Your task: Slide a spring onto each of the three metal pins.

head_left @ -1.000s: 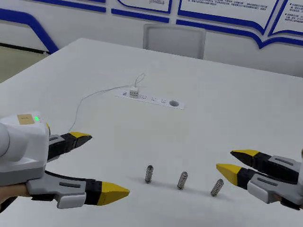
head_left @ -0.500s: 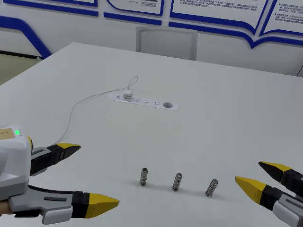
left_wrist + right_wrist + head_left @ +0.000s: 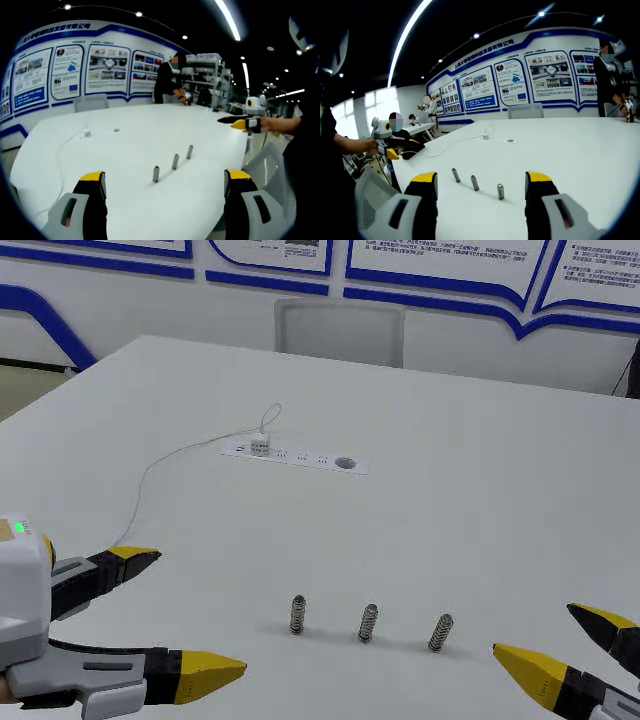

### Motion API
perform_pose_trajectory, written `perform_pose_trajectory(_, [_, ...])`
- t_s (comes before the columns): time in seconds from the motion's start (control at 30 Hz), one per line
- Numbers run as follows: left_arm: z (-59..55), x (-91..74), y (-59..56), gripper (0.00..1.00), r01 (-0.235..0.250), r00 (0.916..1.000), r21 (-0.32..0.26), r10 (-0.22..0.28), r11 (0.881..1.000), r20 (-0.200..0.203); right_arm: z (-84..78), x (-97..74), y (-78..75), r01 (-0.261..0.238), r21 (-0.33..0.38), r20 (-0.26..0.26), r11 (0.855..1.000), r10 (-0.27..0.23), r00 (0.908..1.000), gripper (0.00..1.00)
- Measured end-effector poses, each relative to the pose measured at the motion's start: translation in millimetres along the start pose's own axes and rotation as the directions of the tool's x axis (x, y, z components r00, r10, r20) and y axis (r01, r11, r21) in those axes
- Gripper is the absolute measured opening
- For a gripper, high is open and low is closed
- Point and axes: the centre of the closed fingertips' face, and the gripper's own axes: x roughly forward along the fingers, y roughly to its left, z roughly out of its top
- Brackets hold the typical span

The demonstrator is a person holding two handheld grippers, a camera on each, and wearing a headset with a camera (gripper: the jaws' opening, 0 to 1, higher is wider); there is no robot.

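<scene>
Both empty. My left gripper (image 3: 198, 612) is at the near left edge of the tabletop (image 3: 450, 490), jaws spread wide, nothing between them. My right gripper (image 3: 535, 630) is at the near right, also released and holding nothing.

The task's things stand in a short row on the tabletop between the two grippers: left spring (image 3: 297, 614), middle spring (image 3: 368, 622), right spring (image 3: 441, 632). They are apart from one another and from both grippers; the right spring is nearest my right gripper. Each is a small grey metal coil standing on end. The pins themselves are hidden inside the coils, so I judge all three pins already carry a spring. The right spring looks slightly tilted, but that could be the camera angle.

Risks:
- I see no base or fixture under the row, so the pieces probably stand free. A sweep of either open gripper across the row could topple one, and it may roll.
- Any pinch on a coil could lift it off its pin or tip the pin.
- The right gripper is closest, so a careless move inward from it is the likeliest cause.

A power strip (image 3: 295, 454) with a thin cable (image 3: 160, 465) lies well beyond the row and is no hazard.
</scene>
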Motion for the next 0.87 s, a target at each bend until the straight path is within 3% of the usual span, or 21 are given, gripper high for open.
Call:
perform_pose_trajectory(0.23, [1.6,0.8,-2.2,1.0,0.002,1.0,0.002,-0.002,1.0,0.001,-2.2,-3.5,-2.3,0.026,-0.014,-0.018,1.0,-0.026,0.9995,0.79])
perform_pose_trajectory(0.7, [0.1,4.4,-6.1,1.0,0.015,0.9999,0.003,-0.015,1.0,-0.004,-0.2,-17.3,-24.6,0.128,-0.078,-0.038,0.989,-0.132,0.9906,0.83])
perform_pose_trajectory(0.87, [-1.4,5.4,-6.7,1.0,0.018,0.9998,0.005,-0.018,1.0,-0.01,-3.4,-17.6,-24.6,0.132,-0.084,-0.05,0.988,-0.137,0.9893,0.84])
